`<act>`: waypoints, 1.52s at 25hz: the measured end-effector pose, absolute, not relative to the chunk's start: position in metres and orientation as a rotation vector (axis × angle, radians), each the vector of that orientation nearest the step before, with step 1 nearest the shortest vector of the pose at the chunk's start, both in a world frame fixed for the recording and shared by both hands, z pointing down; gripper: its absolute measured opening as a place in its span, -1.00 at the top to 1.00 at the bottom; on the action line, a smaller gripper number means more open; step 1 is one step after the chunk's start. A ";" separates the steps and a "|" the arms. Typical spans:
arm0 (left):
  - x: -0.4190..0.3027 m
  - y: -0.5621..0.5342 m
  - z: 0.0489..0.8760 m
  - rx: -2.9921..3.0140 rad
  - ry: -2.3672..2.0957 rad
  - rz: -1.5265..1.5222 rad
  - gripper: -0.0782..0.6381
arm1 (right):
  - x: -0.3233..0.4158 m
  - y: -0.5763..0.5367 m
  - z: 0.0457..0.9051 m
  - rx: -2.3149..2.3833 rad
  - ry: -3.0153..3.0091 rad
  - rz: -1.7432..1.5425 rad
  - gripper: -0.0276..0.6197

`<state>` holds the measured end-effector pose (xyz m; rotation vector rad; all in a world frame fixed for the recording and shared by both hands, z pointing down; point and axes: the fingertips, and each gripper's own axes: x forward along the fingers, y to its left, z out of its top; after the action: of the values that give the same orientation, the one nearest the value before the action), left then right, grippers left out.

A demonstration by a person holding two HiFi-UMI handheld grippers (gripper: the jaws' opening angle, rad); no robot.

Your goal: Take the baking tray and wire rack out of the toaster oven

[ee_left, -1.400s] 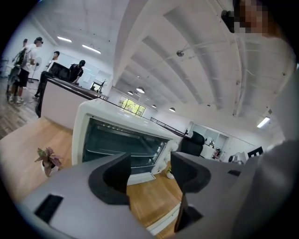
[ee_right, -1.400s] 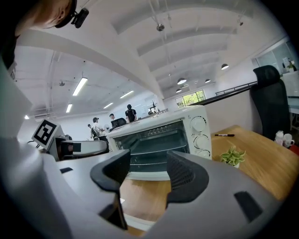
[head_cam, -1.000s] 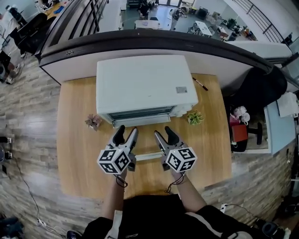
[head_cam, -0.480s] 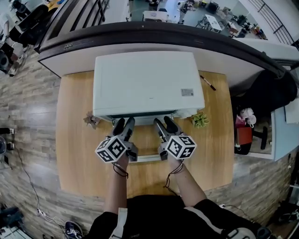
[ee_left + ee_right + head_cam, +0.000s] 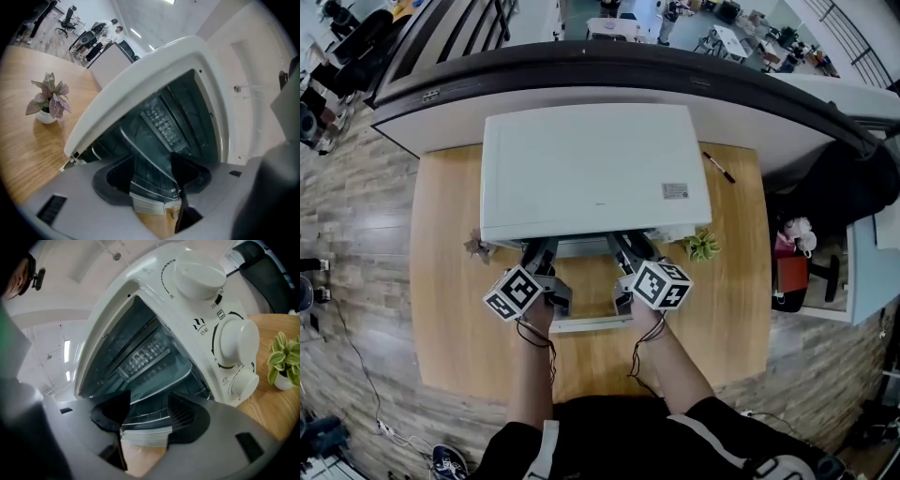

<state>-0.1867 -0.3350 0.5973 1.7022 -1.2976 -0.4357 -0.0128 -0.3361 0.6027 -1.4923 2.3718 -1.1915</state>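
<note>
Toaster oven [image 5: 595, 169], boxy white, woodgrain table [image 5: 450, 309]

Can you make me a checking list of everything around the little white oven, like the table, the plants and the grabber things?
Surface: wooden table, carrying the oven and small bits.
Job's things: white toaster oven with its door dropped open; baking tray and wire rack both inside.
Clutter: pink-leaved plant left of the oven, green plant on the right, pen near the back corner.
Grippers: left gripper and right gripper, jaws apart, nothing held, aimed into the oven's mouth.
Cables: wrist cords looping off the grippers; floor cable on the left.
Surroundings: plank floor, dark curved rail behind the table.
</note>
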 end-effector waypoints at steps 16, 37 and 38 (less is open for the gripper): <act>-0.193 -0.356 0.606 1.577 -1.297 -0.558 0.39 | -0.008 -0.362 0.604 -1.539 2.146 -1.320 0.37; -0.188 -0.315 0.602 1.614 -1.274 -0.482 0.49 | -0.008 -0.325 0.602 -1.540 2.188 -1.322 0.43; -0.188 -0.312 0.602 1.614 -1.270 -0.480 0.49 | -0.008 -0.321 0.601 -1.535 2.191 -1.320 0.43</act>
<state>-0.1878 -0.3117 0.6021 1.6140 -1.2700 -0.4804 -0.0079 -0.3209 0.6015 -1.5354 2.1905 -1.3196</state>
